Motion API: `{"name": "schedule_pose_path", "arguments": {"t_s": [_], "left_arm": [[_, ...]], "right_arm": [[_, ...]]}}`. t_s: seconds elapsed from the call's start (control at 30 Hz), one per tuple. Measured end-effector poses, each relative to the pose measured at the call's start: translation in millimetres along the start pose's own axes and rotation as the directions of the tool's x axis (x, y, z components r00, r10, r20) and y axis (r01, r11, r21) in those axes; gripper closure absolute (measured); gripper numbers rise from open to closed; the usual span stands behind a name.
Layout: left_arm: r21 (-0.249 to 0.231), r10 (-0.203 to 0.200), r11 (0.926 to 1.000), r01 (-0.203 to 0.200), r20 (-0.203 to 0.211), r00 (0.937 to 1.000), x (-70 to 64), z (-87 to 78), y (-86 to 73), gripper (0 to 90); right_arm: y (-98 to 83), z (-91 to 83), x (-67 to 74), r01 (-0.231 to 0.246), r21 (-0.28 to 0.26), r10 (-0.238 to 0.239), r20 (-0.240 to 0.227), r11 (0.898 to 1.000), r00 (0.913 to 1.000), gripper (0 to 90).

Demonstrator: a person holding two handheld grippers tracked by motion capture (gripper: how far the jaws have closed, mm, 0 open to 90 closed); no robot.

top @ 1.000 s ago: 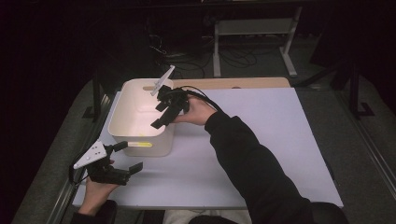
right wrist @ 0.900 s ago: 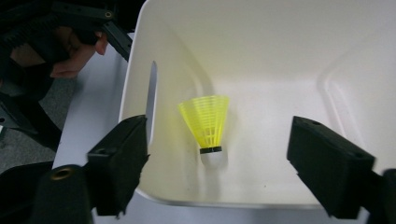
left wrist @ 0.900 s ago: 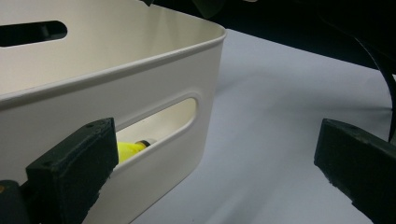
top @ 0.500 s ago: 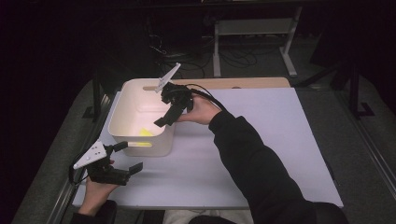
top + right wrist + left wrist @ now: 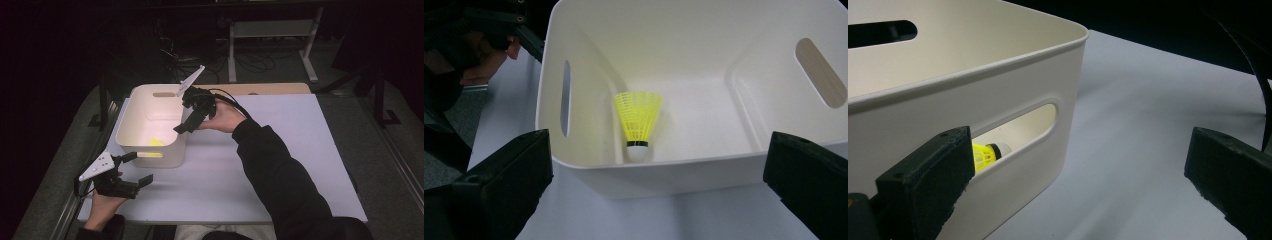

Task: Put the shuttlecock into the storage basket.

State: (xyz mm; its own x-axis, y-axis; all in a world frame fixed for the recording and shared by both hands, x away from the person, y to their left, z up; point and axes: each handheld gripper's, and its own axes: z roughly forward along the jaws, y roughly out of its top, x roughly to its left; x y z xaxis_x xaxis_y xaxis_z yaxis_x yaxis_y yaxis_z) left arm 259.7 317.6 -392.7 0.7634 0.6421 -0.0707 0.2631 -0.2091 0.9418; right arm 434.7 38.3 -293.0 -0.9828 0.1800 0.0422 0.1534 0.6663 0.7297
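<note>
The white table (image 5: 280,165) carried a cream plastic bin (image 5: 142,102) near its far left corner, with a slotted handle cut into each end wall. Nothing else lay on the sheet that the high view made out.

The right gripper (image 5: 192,116) hung over the bin's right-hand rim, tilted down towards the inside. Its jaws had just been opening and stood as wide as they go, with nothing between them; in the right gripper view they framed the bin from either side, clear of its walls. The left gripper (image 5: 132,167) rested low on the table just in front of the bin's near wall, jaws spread and empty, one of them close beside the handle slot but not gripping it as far as the left gripper view showed.

The yellow shuttlecock (image 5: 638,122) lay on the bin's floor near one wall, its white cork pointing towards the right gripper's camera and its skirt away. A sliver of it also peeped through the handle slot in the left gripper view (image 5: 984,154).

By my reading the drop into the bin was done: the shuttlecock sat inside and was let go. What remained was only to draw the right hand back clear of the rim
</note>
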Motion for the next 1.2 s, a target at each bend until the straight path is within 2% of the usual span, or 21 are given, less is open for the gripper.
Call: {"name": "schedule_pose_path", "arguments": {"t_s": [0.4,1.2], "left_arm": [[0.003,0.000,1.0000,0.000,0.001,1.0000,0.0,0.1,0.0,0.0],[0.002,-0.002,1.0000,0.002,0.001,1.0000,0.1,0.0,0.0,0.0]], "right_arm": [[-15.3,-13.1,-4.8,-0.021,-0.009,0.021,0.034,1.000,0.9992,0.0],[-45.7,-31.0,-0.8,-0.043,-0.040,0.045,0.045,0.998,0.9979,0.0]]}}
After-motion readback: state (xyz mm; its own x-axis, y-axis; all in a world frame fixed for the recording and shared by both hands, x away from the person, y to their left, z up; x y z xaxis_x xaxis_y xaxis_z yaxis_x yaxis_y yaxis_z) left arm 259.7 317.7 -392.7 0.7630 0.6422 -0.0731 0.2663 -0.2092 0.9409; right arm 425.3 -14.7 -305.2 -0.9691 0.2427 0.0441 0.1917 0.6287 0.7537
